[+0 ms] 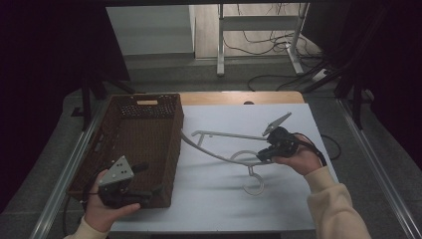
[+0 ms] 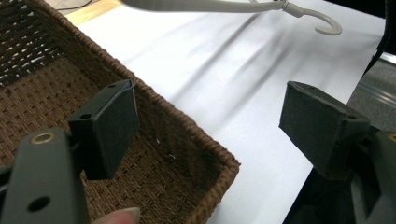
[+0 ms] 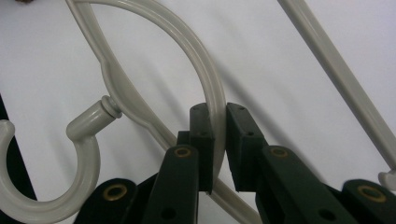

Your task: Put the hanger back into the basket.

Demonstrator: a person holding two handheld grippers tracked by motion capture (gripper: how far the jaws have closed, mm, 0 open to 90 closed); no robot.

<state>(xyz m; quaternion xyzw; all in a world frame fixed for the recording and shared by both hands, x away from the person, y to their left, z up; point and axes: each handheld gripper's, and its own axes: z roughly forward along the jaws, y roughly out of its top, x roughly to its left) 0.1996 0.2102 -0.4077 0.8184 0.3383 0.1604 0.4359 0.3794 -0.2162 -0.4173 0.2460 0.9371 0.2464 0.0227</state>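
Note:
A pale grey plastic clothes hanger (image 1: 221, 144) lies across the white table, its hook (image 1: 254, 185) toward the near edge. My right gripper (image 1: 265, 153) is shut on the hanger's curved loop (image 3: 205, 79), with the hook (image 3: 70, 154) to the left in the right gripper view. One end of the hanger reaches toward a brown wicker basket (image 1: 137, 144) on the left. My left gripper (image 1: 144, 181) is open at the basket's near right corner (image 2: 224, 163), one jaw over the inside and the other over the table. The hanger hook (image 2: 327, 25) lies far off in the left gripper view.
The white table top (image 1: 224, 199) ends in a wooden strip (image 1: 239, 97) at the far edge. Metal rails (image 1: 378, 169) run along both sides. Beyond are a desk frame (image 1: 259, 30) and floor cables (image 1: 278, 79).

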